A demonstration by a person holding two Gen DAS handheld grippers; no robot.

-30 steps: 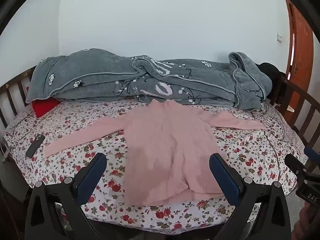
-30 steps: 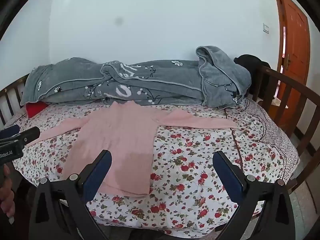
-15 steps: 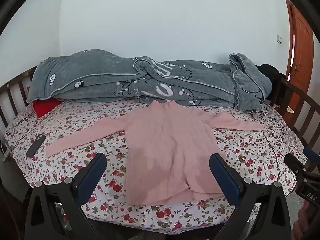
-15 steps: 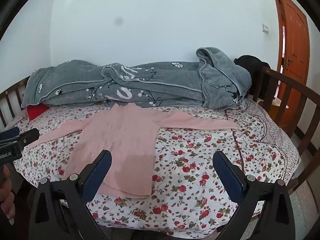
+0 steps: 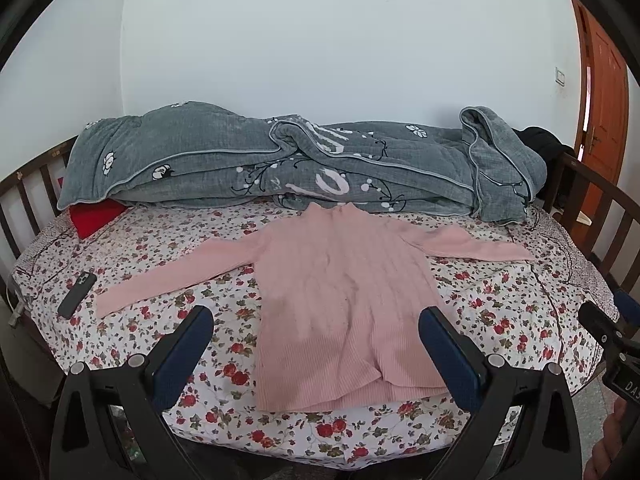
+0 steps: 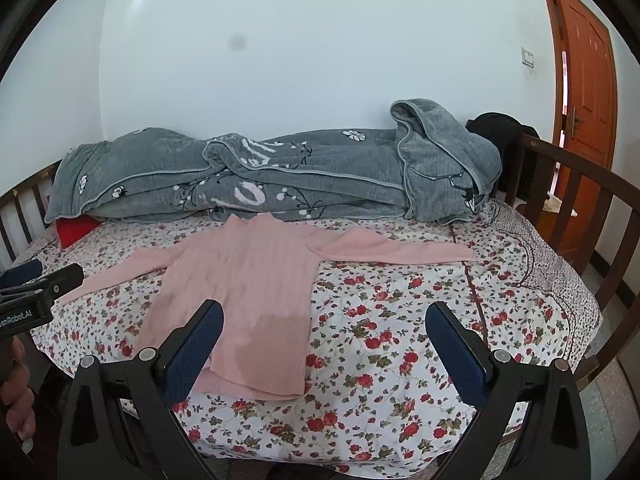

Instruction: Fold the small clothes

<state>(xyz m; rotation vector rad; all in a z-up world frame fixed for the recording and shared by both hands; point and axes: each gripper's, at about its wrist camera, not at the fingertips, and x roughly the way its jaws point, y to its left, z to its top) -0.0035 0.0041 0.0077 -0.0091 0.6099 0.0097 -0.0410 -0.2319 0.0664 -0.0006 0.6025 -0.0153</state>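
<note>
Two hand-held grippers hover at the near edge of a bed with a flower-print sheet (image 5: 168, 264), neither touching anything. At far left, a dark phone (image 5: 77, 295) lies near the sheet's edge, and a red cushion (image 5: 96, 216) pokes out from under a rumpled grey quilt (image 5: 224, 168) heaped along the white wall. The left gripper (image 5: 316, 332) has its blue-padded fingers (image 5: 184, 356) spread wide apart, with nothing between them. Beyond it, a pink sweater (image 5: 340, 300) lies flat on the sheet at the bed's middle, collar toward the quilt, hem toward the near edge and both sleeves stretched outward. The right gripper (image 6: 324, 328) hangs just right of the sweater's body with its tongs equally wide apart and empty. Wooden bed rails (image 6: 580, 208) curve along the right side, and an orange-brown door (image 6: 584, 92) stands at the far right.
</note>
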